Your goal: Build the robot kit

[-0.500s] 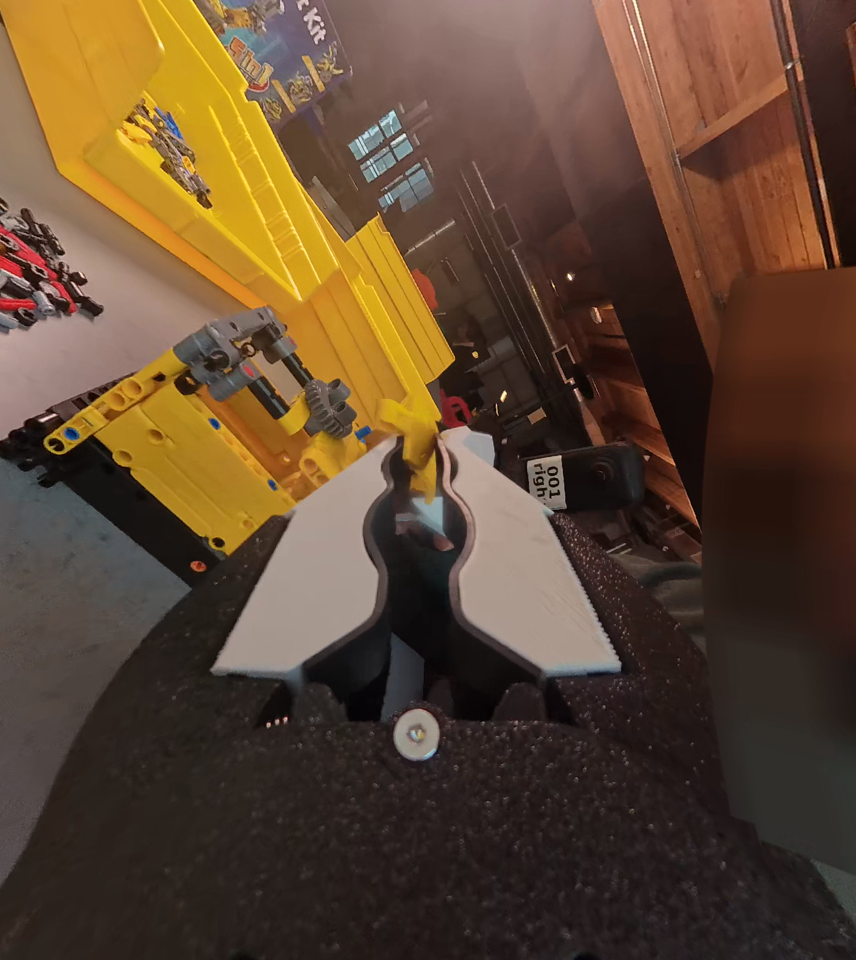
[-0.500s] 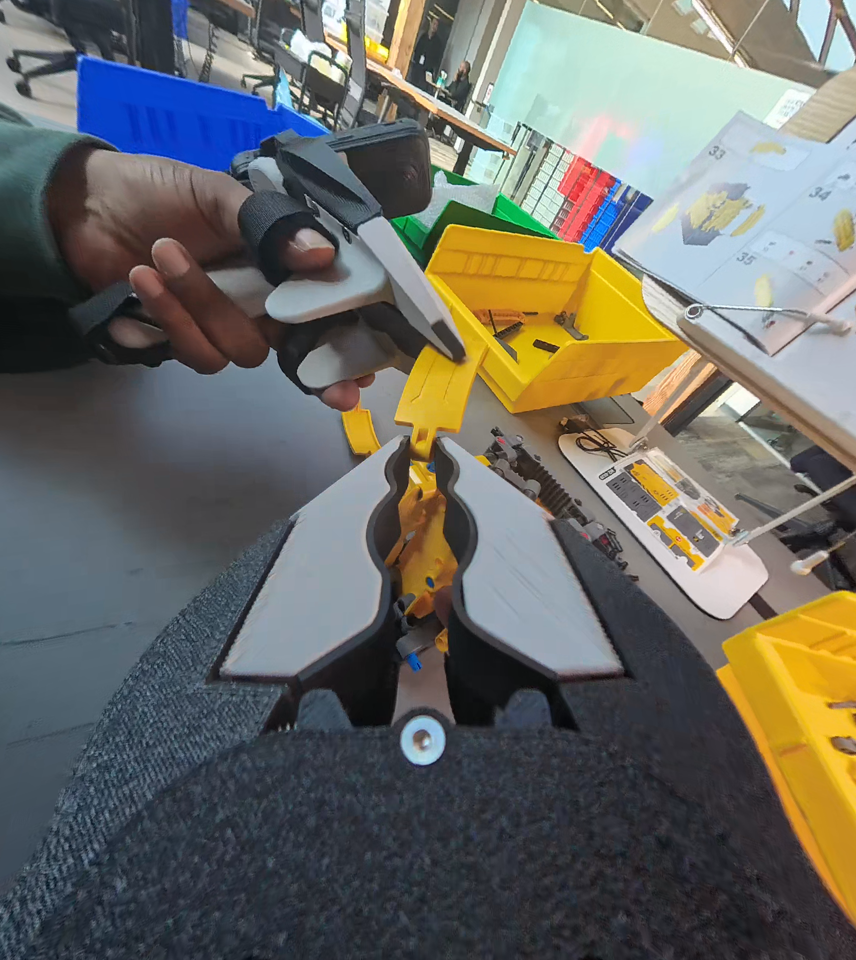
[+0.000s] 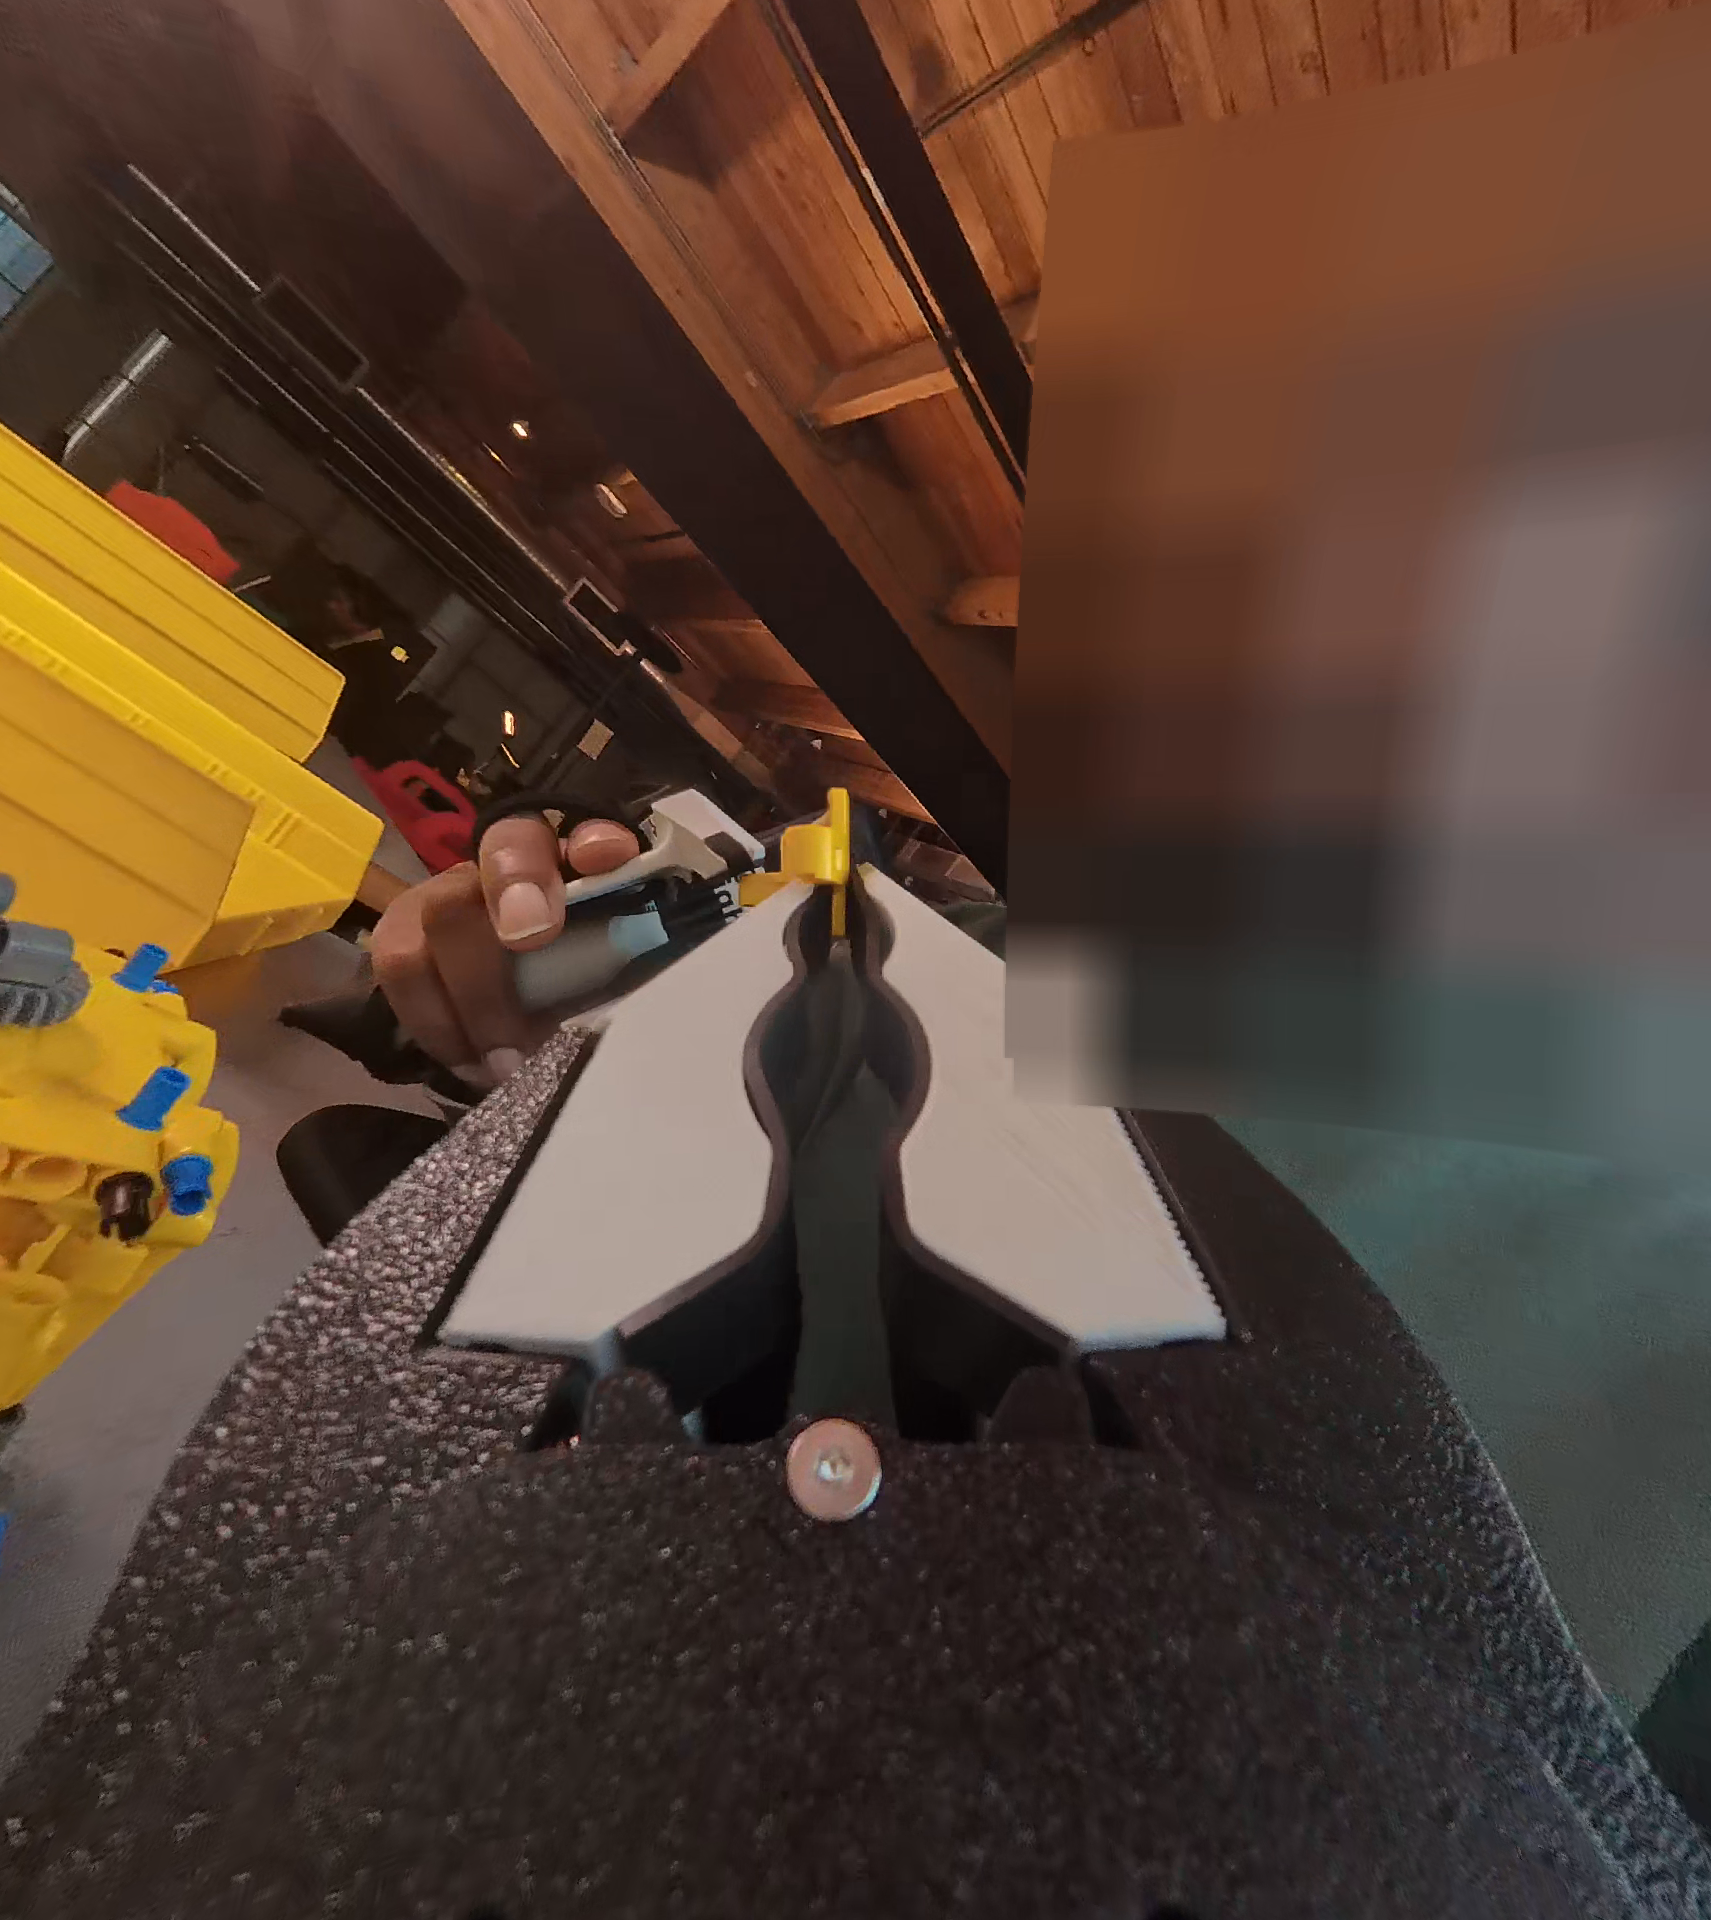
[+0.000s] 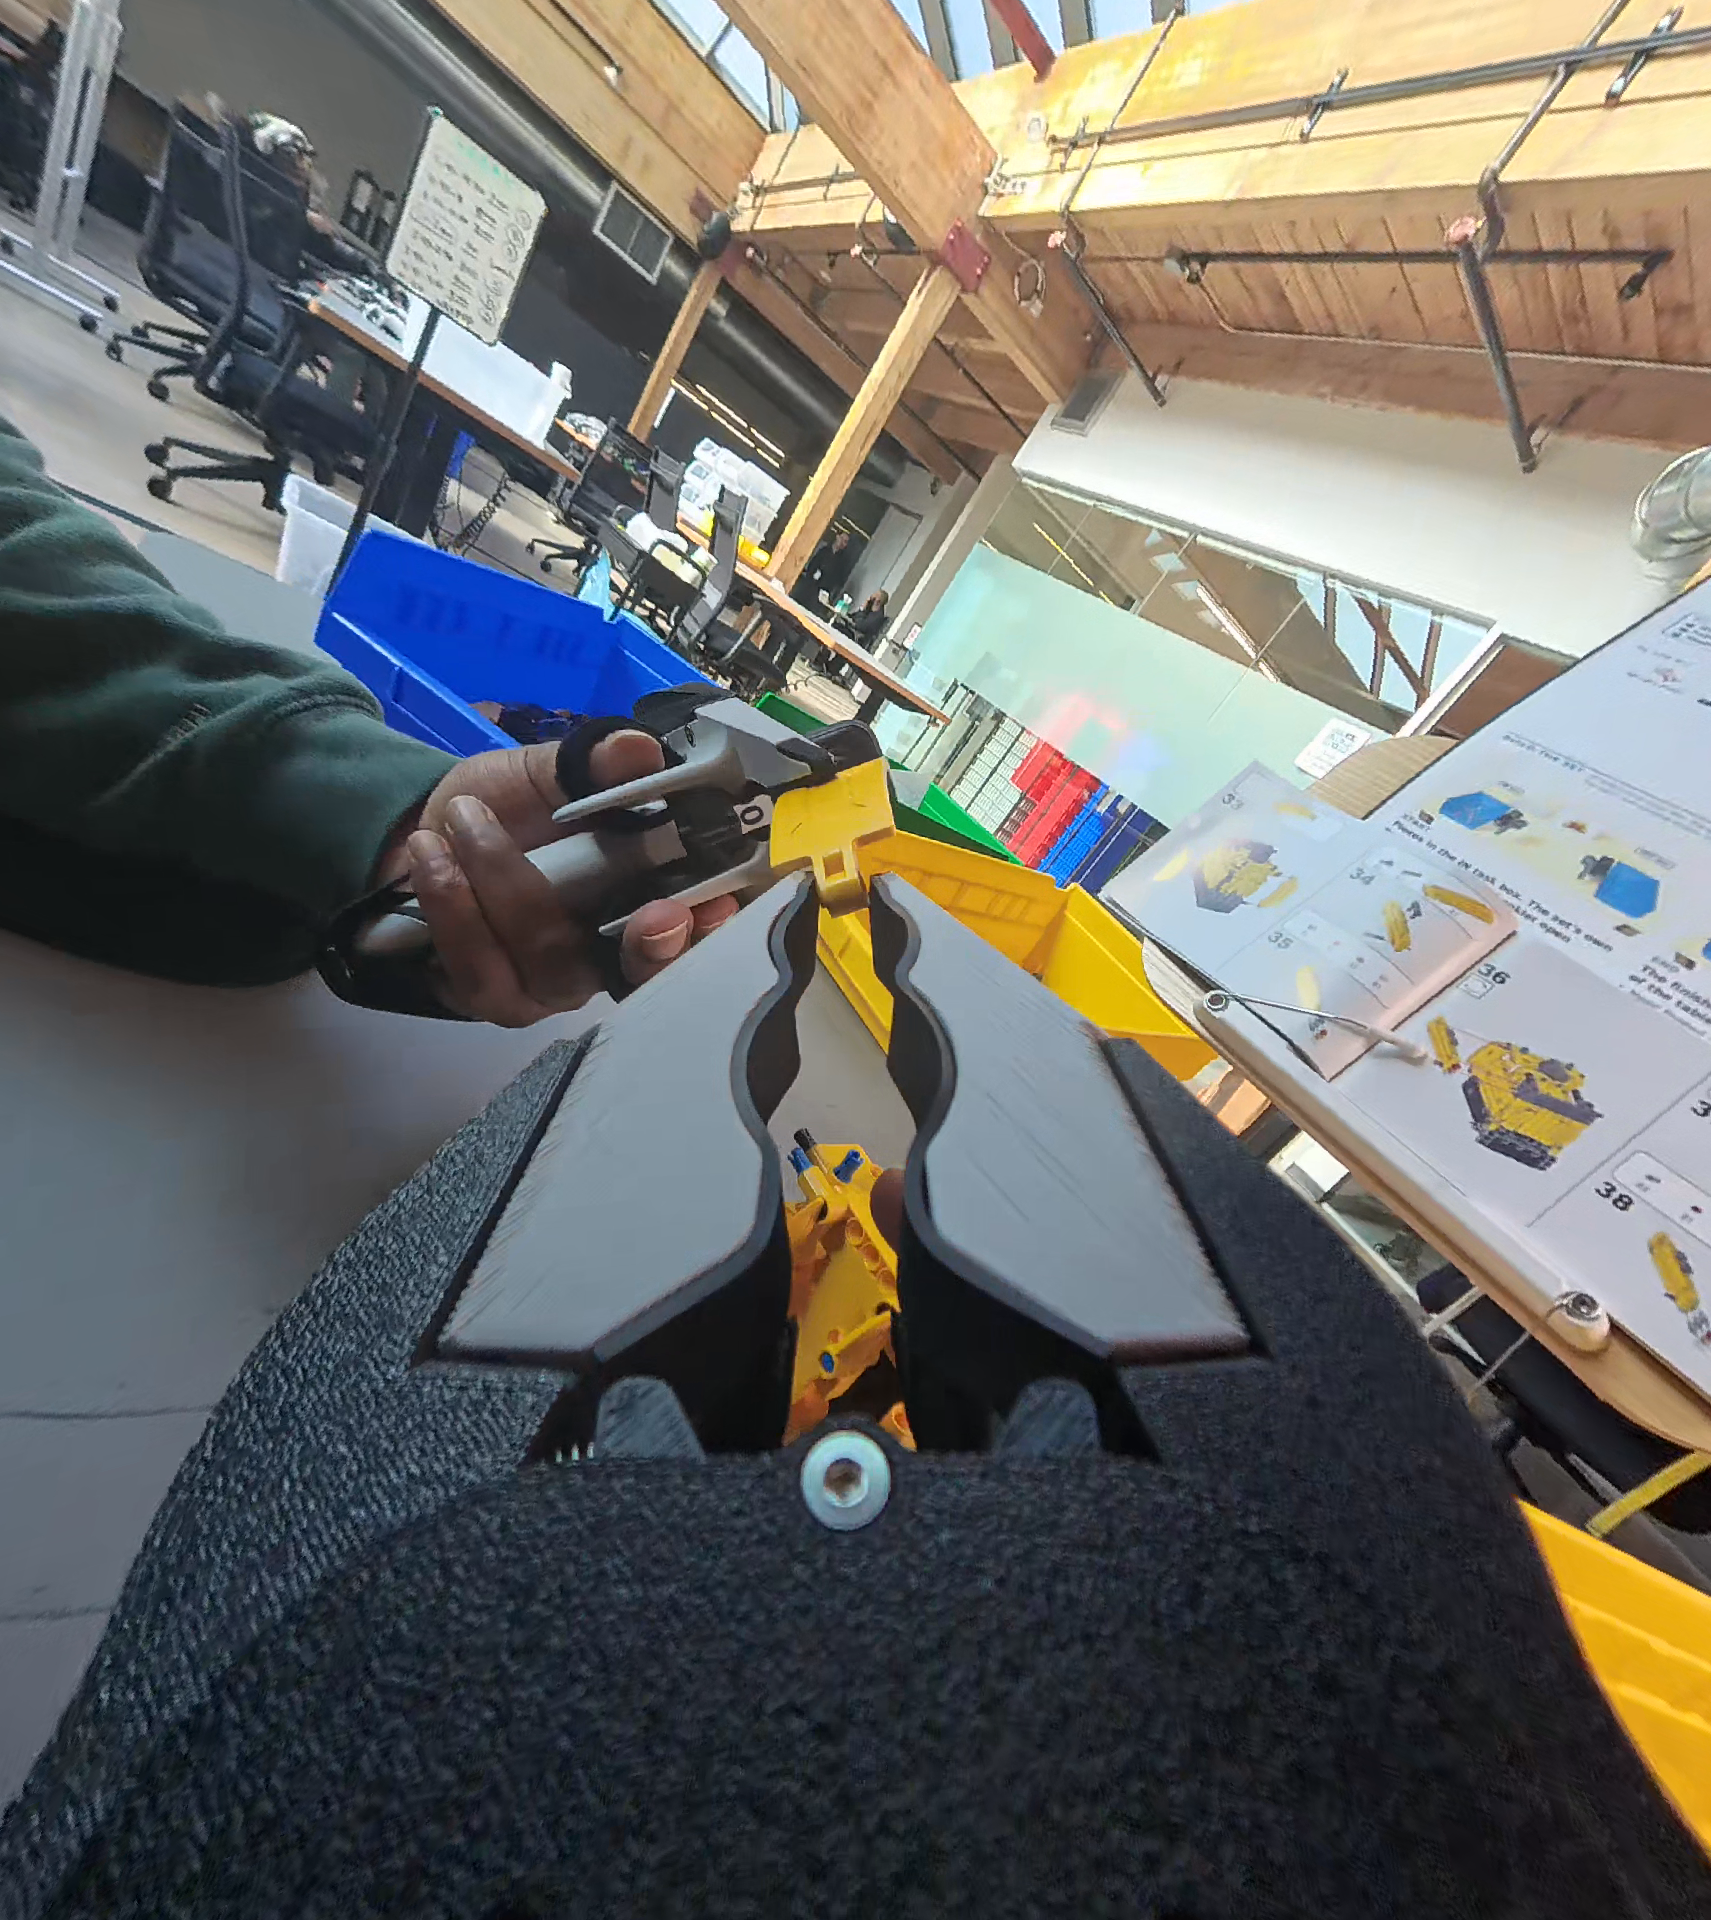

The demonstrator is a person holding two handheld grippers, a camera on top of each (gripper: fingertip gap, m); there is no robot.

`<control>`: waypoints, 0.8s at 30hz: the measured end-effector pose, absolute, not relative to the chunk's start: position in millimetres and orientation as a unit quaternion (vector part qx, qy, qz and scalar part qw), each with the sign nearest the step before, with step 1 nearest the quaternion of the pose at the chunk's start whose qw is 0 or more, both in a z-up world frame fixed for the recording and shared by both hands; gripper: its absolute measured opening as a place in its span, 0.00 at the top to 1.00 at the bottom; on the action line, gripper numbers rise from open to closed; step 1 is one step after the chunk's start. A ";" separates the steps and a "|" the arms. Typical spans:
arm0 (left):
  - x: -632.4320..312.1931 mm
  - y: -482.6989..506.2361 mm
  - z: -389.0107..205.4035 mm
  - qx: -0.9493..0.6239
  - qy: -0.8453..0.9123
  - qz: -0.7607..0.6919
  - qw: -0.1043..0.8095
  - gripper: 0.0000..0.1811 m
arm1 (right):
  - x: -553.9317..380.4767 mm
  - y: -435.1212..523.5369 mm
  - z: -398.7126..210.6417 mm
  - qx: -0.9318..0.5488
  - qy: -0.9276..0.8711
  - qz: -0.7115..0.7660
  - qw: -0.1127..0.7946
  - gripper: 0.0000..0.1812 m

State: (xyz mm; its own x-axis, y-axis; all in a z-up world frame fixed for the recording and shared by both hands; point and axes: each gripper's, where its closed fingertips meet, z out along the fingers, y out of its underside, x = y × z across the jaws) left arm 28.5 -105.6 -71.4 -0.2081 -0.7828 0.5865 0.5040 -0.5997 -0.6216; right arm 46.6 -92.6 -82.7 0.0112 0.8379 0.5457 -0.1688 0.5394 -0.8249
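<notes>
You are clamping your left gripper [image 3: 838, 902] on a small yellow piece [image 3: 820, 857], lifted at twelve o'clock. Your right gripper [image 4: 843, 896] is pinching the tab of a yellow panel [image 4: 830, 821], apparently steadied by both tools. The yellow model [image 3: 40, 1174] is sitting at nine o'clock on the table [image 4: 103, 1143].

Yellow bin [image 4: 1017, 914], blue bin [image 4: 477, 644], instruction booklet [image 4: 1557, 1039]
</notes>
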 end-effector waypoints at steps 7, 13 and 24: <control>31.4 -118.0 -72.2 -0.442 0.205 -0.751 0.445 0.99 | 53.3 -98.4 -80.6 -0.269 -0.593 0.400 0.644 0.89; 29.9 -118.4 -72.2 -0.433 0.207 -0.752 0.452 0.99 | 55.6 -98.3 -80.7 -0.268 -0.595 0.402 0.642 0.90; 31.6 -115.9 -79.5 -0.485 0.244 -0.681 0.491 0.99 | 52.0 -96.9 -93.9 -0.275 -0.614 0.403 0.620 0.93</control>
